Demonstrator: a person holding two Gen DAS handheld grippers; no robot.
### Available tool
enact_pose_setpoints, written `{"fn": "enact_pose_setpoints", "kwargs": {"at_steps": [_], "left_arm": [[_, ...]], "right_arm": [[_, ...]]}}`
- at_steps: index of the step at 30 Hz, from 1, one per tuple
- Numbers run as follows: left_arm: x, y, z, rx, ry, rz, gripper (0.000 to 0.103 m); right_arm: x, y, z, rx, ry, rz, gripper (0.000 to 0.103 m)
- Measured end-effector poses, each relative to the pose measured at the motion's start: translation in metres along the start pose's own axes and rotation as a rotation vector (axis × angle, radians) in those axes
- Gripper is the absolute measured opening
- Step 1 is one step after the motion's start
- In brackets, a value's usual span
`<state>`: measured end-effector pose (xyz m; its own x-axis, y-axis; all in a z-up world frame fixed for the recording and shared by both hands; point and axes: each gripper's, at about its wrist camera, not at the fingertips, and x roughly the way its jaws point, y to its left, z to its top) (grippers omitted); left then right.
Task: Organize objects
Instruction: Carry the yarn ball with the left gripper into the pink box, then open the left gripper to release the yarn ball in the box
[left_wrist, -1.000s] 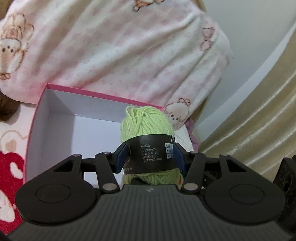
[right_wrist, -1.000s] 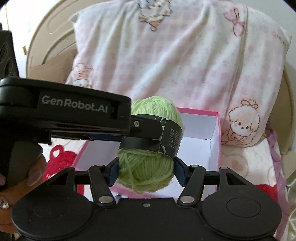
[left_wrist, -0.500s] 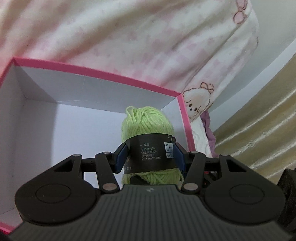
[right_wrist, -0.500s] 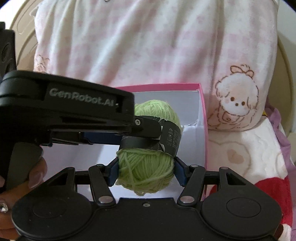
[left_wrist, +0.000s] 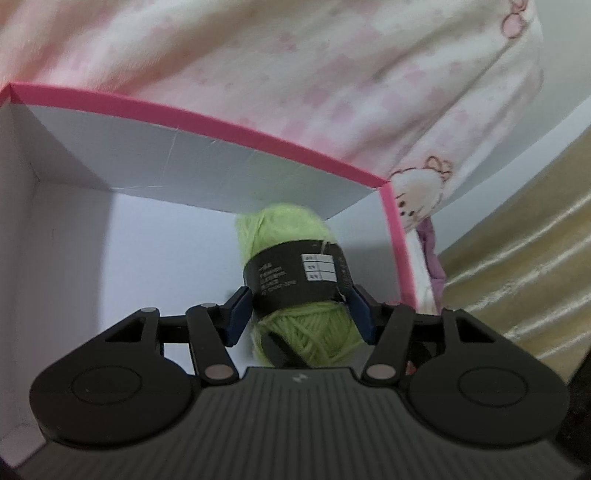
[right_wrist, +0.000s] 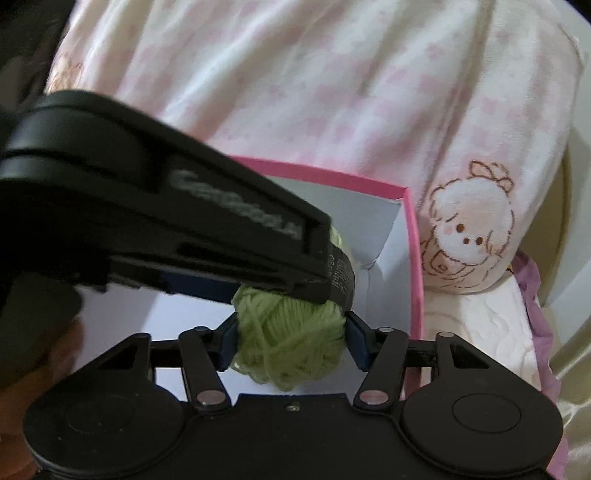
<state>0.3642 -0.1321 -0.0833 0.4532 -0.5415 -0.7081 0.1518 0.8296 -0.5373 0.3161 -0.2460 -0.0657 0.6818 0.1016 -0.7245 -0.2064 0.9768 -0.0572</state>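
The left gripper (left_wrist: 301, 317) has its blue pads (left_wrist: 236, 316) spread a little wider than the green yarn ball (left_wrist: 295, 280): a narrow gap shows between the left pad and the black paper band (left_wrist: 295, 275) around the ball, while the right pad sits against or just beside the band's edge, so the hold looks loosened rather than clamped. In the right wrist view the right gripper (right_wrist: 290, 341) has its pads (right_wrist: 356, 341) pressed to both sides of the same yarn ball (right_wrist: 288, 339), gripping its near, unbanded end. The left tool's black body (right_wrist: 166, 218) crosses that view from the left and covers the ball's upper part.

The ball hangs inside the pink-rimmed box (left_wrist: 207, 122), above its white floor, near the far right corner; the far wall rises just behind it and the right wall (right_wrist: 413, 258) stands close on the right. Behind the box lies a pink-and-white checked pillow (right_wrist: 332, 92) with a cartoon puppy print (right_wrist: 469, 225). To the right in the left wrist view, a golden curtain (left_wrist: 524, 258) hangs.
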Motion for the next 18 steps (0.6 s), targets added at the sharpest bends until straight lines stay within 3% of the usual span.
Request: {"fn": "enact_pose_setpoints", "kwargs": {"at_steps": [4, 9, 10, 14, 16, 18], "left_arm": [[0.012, 0.004, -0.003, 0.006, 0.06, 0.005, 0.045], [0.015, -0.005, -0.007, 0.079, 0.057, 0.042, 0.042], [0.015, -0.008, -0.007, 0.097, 0.053, 0.045, 0.042], [0.019, -0.019, -0.002, 0.178, 0.054, 0.031, 0.04], [0.023, -0.018, 0.002, 0.16, 0.057, -0.01, 0.04], [0.025, -0.019, 0.004, 0.151, 0.052, -0.004, 0.04]], "right_arm": [[-0.011, -0.01, -0.001, -0.005, -0.015, 0.058, 0.076], [-0.026, -0.028, -0.01, 0.042, -0.05, 0.14, 0.07], [-0.027, -0.028, -0.01, 0.029, -0.051, 0.14, 0.067], [-0.025, -0.024, -0.012, -0.006, -0.026, 0.155, 0.033], [-0.021, -0.018, -0.013, -0.012, -0.016, 0.13, 0.028], [-0.02, -0.01, -0.013, -0.051, -0.017, 0.055, 0.021]]}}
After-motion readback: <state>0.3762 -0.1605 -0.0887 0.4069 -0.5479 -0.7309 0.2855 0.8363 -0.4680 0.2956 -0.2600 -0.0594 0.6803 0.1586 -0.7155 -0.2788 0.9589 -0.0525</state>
